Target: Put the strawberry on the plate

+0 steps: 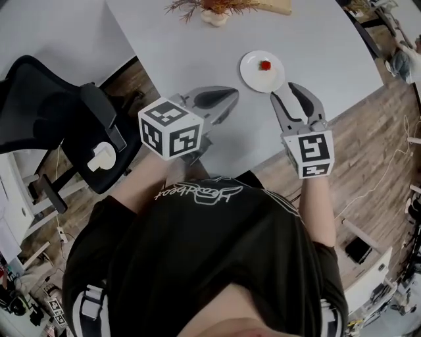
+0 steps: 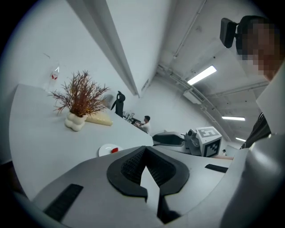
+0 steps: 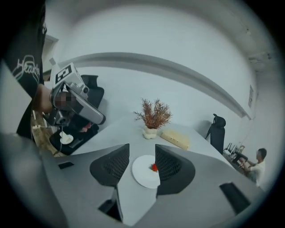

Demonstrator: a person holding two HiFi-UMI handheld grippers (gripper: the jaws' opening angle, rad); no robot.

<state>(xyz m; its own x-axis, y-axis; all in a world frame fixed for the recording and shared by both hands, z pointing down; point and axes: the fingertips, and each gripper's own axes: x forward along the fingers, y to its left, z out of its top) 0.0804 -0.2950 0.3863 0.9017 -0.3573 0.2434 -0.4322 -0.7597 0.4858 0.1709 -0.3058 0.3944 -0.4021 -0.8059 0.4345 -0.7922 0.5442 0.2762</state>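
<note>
A small red strawberry [image 1: 265, 65] lies on the round white plate [image 1: 253, 74] on the grey table. My right gripper [image 1: 283, 91] hovers just short of the plate, apart from it, jaws wide open with nothing between them. In the right gripper view the plate [image 3: 141, 174] and strawberry [image 3: 154, 167] show in the gap between the pads of that gripper [image 3: 141, 161]. My left gripper [image 1: 234, 93] is shut and empty, to the left of the plate. From the left gripper view [image 2: 144, 149] the plate [image 2: 105, 150] and strawberry [image 2: 115, 150] sit further out on the table.
A dried plant in a white vase [image 1: 214, 13] and a pale yellow block [image 3: 175, 139] stand at the table's far side. A black office chair [image 1: 59, 125] is on the wooden floor to the left. A person [image 3: 257, 162] sits far off.
</note>
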